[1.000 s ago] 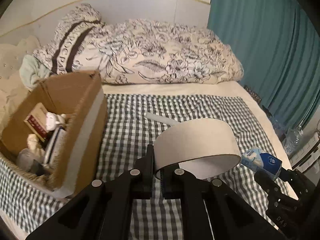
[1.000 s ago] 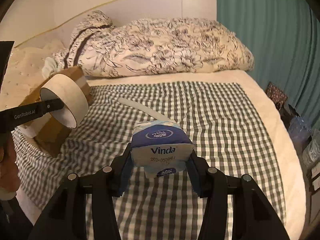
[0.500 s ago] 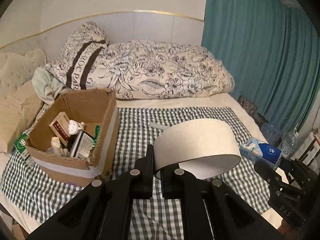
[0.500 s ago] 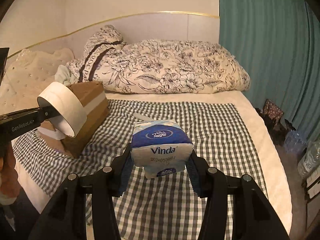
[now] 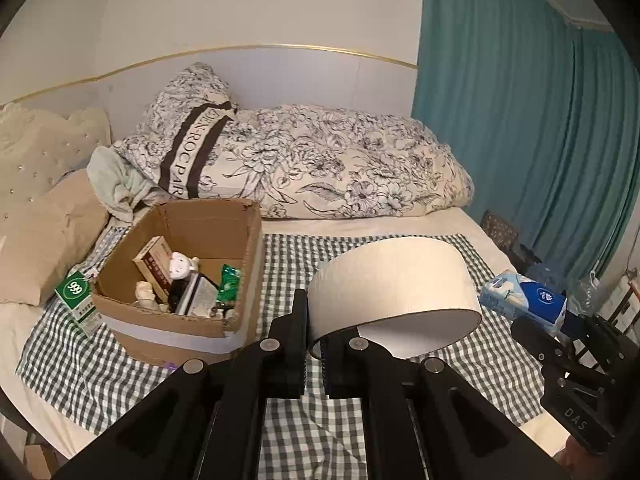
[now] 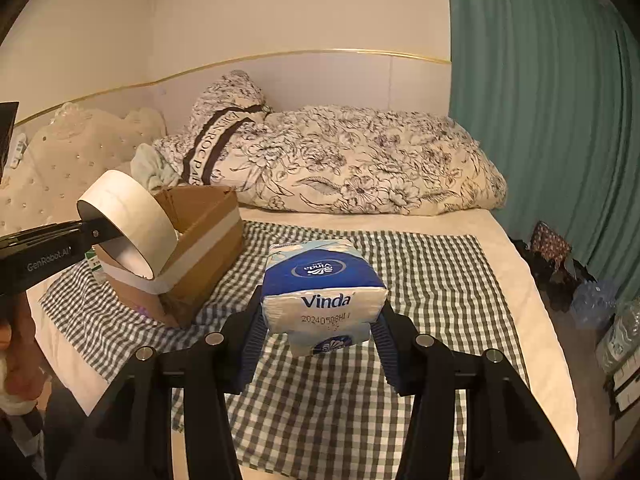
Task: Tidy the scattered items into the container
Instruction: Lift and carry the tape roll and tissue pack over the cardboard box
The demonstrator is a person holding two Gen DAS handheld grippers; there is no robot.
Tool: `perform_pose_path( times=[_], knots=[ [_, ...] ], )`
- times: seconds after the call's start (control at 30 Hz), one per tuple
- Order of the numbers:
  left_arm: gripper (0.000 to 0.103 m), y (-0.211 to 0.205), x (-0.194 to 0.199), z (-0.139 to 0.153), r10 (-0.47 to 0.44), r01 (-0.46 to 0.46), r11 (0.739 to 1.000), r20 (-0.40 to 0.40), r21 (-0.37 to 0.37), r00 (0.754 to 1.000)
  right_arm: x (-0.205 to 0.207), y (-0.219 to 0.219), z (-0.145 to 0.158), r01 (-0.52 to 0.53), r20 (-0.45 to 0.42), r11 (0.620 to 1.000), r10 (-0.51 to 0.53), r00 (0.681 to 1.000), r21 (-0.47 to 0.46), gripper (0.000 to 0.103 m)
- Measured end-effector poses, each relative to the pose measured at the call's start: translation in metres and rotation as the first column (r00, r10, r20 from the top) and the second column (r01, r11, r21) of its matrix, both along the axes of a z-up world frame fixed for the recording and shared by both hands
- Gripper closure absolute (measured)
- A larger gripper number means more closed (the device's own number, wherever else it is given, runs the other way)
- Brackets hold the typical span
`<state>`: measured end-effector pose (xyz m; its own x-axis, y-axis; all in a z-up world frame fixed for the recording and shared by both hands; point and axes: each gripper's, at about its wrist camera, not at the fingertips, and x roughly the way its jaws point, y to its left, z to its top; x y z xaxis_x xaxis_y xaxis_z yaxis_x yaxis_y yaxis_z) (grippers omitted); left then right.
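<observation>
My left gripper [image 5: 315, 334] is shut on the wall of a wide white tape roll [image 5: 394, 284], held in the air right of the cardboard box [image 5: 176, 330]; the roll also shows in the right wrist view [image 6: 128, 224]. The open box [image 6: 208, 236] sits on the checked blanket and holds several small items. My right gripper [image 6: 320, 336] is shut on a blue and white Vinda tissue pack [image 6: 322, 292], held above the blanket; the pack shows at right in the left wrist view [image 5: 522, 298].
A green and white 999 medicine box [image 5: 78, 300] leans against the box's left side. A floral duvet [image 5: 320, 172] and pillows lie at the bed's head. A teal curtain [image 5: 520, 120] hangs at right. Clutter stands on the floor right of the bed [image 6: 560, 264].
Both grippers have pulled back and risen, so the whole box and more of the bed show. Each still holds its item.
</observation>
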<state>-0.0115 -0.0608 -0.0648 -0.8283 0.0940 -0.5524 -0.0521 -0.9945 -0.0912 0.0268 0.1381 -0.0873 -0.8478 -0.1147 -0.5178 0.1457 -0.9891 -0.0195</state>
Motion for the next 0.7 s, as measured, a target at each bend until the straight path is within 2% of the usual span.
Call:
perform_pose_path(
  times=[0.7],
  knots=[
    [0.098,-0.084,-0.009,0.028,0.146,-0.147,0.989,-0.044,-0.030,0.988,-0.032,-0.077,0.038,-0.159,-0.068,0.987,0.158,0.985,-0.009,0.054]
  ],
)
